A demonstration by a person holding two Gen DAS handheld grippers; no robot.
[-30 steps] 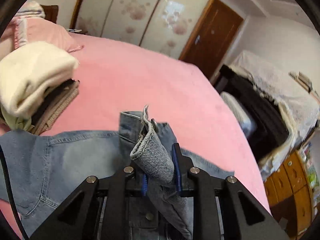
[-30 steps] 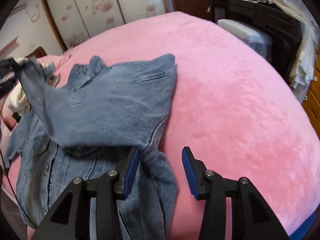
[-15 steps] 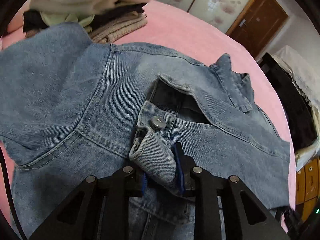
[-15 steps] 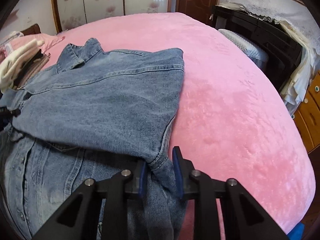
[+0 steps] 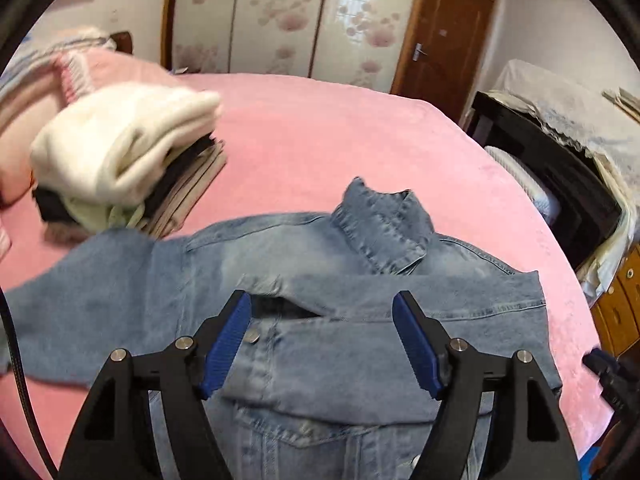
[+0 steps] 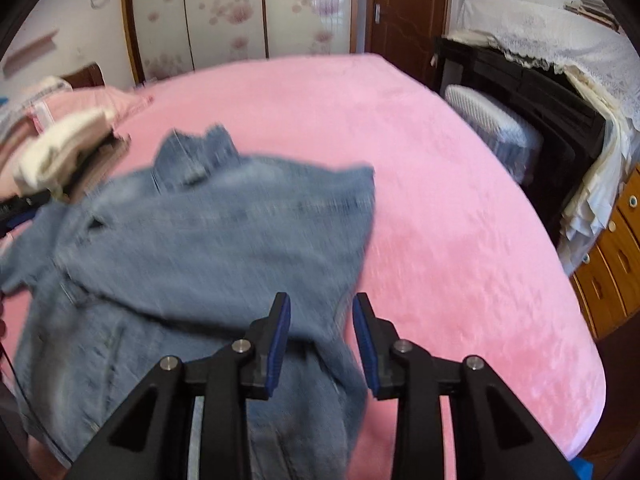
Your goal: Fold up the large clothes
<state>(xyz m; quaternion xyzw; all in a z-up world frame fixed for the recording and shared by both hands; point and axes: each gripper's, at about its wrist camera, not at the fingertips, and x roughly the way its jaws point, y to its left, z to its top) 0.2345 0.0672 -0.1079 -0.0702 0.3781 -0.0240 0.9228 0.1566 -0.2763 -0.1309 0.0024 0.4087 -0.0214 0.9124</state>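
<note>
Pink plush bedding [image 5: 320,136] fills most of both views, a wide bed whose far edge meets a wardrobe with flowered sliding panels [image 5: 256,16] and a brown wooden door [image 5: 444,28]. Along the bed's right side stands a dark piece of furniture under a lace-edged cloth [image 6: 560,52], with a white ribbed object [image 6: 488,120] tucked against it and a wooden chest of drawers [image 6: 616,248] nearer the camera.

On the near left part of the bed lies the denim jacket [image 5: 320,280], faded blue, front up, its collar [image 5: 384,224] raised toward the far side. One sleeve is folded across the chest, the other trails off to the left. A metal button [image 5: 253,335] shows on the folded cuff.

Beyond the jacket's left shoulder sits a stack of folded clothes [image 5: 120,160], a cream garment on top, with a pink pillow [image 5: 100,76] behind it.

Right of the jacket the pink surface runs bare to the bed's edge, and the stretch between collar and wardrobe is likewise free.

Over the folded sleeve, the left gripper [image 5: 322,340] has just been opening; its blue pads stand spread, with nothing pressed between them. At the jacket's right hem, the right gripper [image 6: 320,332] has just been opening too, its pads apart a narrower way, denim below the gap but not pinched.
</note>
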